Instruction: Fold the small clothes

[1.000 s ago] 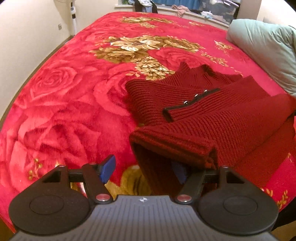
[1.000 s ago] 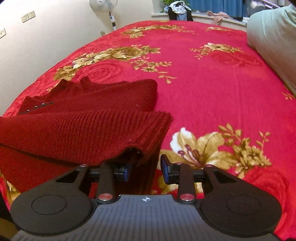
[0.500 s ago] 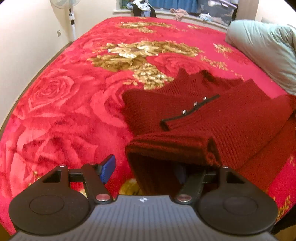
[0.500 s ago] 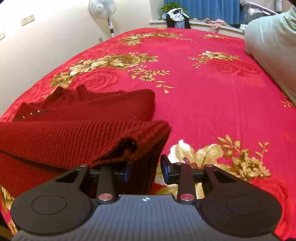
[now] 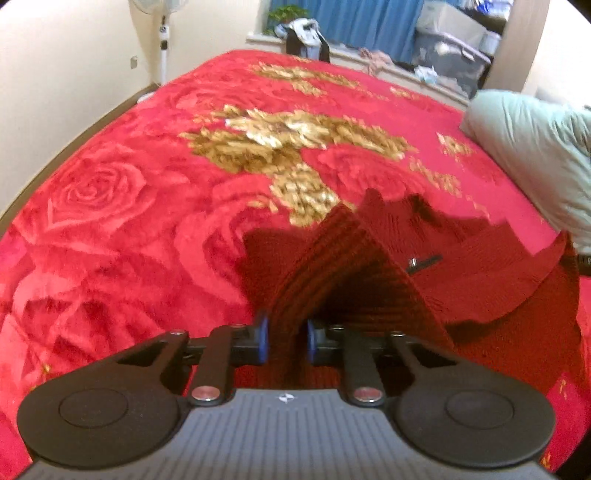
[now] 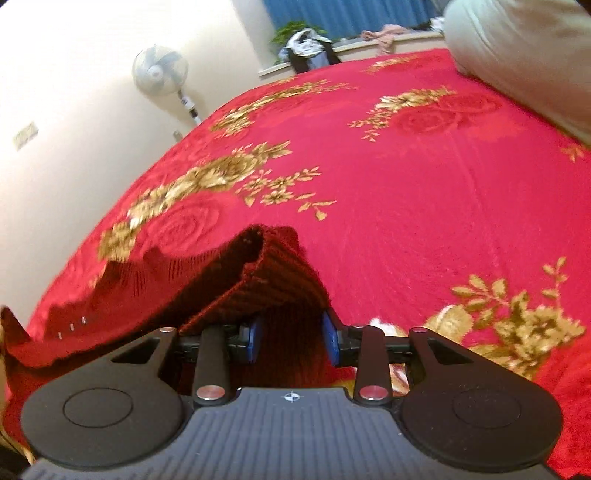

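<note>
A dark red knitted sweater [image 5: 461,273] lies partly folded on the red floral bedspread [image 5: 129,221], its black button placket [image 5: 423,262] facing up. My left gripper [image 5: 286,341] is closing, and its blue pads pinch a raised fold at the garment's near left edge. In the right wrist view, the same sweater [image 6: 258,280] bunches up over my right gripper [image 6: 291,339]. Knit fabric fills the gap between its pads, which are easing open slightly. Both held edges are lifted off the bed.
A pale green pillow or duvet [image 5: 535,147] lies along the right side of the bed [image 6: 424,203]. A standing fan [image 6: 160,72] is by the wall at the far left corner. Clothes and a plant sit on the window sill [image 5: 306,33] beyond the bed.
The left jaws have gone from wide open to closed on the sweater's edge. Both grippers have moved forward over the bed and rolled, and the lifted fabric now peaks up between the fingers.
</note>
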Tool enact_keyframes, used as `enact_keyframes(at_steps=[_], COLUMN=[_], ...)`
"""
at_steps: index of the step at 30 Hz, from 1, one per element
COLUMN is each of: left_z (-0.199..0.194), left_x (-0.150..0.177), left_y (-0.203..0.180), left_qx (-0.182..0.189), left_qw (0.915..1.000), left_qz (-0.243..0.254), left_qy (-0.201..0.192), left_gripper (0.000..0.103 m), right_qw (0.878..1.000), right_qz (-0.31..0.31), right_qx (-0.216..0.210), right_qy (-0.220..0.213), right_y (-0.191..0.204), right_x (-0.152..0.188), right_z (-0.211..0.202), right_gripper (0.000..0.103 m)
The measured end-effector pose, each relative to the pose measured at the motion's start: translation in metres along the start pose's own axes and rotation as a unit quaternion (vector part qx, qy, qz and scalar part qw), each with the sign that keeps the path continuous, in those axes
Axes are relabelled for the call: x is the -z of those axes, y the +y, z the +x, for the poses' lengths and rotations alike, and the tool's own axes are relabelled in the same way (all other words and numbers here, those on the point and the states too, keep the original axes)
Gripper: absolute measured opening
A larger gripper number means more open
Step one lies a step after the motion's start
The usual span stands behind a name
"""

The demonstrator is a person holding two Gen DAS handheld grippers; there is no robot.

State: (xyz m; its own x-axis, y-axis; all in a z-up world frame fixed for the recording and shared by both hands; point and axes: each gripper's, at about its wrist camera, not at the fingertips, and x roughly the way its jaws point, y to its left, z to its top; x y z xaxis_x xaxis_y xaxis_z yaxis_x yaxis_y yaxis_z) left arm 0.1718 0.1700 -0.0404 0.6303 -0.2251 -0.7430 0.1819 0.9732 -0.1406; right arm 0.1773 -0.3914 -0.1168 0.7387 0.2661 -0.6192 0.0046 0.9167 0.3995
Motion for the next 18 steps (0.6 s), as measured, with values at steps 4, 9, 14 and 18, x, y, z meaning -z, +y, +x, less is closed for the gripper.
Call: enact_keyframes(at_steps=[4, 9, 14, 18], left_z=[0.012, 0.026, 0.026, 0.013], left_x=[-0.006, -0.006, -0.008, -0.014], left_y=[0.037, 0.030, 0.030, 0.032], left_qx=[0.005, -0.009, -0.006, -0.005], left_qw=[0.9913, 0.9916, 0.9917, 0.9939], left_qz=[-0.131, -0.120, -0.122, -0.110], left_qy=[0.016, 0.048, 0.040, 0.000], left_gripper=[0.018, 0.018, 0.013, 0.010], right_qw=[0.999, 0.998, 0.998, 0.999], right_qz=[0.047, 0.058, 0.059, 0.034], right_qx=[0.007, 0.015, 0.003, -0.004], right_qy=[-0.004, 0.005, 0.012, -0.020], right_y=[-0.008, -0.008, -0.008, 0.002], right_x=[-0.004, -0.003, -0.005, -0.011], right_z=[0.013, 0.024, 0.026, 0.016], right_gripper=[0.037, 0.036, 0.000, 0.000])
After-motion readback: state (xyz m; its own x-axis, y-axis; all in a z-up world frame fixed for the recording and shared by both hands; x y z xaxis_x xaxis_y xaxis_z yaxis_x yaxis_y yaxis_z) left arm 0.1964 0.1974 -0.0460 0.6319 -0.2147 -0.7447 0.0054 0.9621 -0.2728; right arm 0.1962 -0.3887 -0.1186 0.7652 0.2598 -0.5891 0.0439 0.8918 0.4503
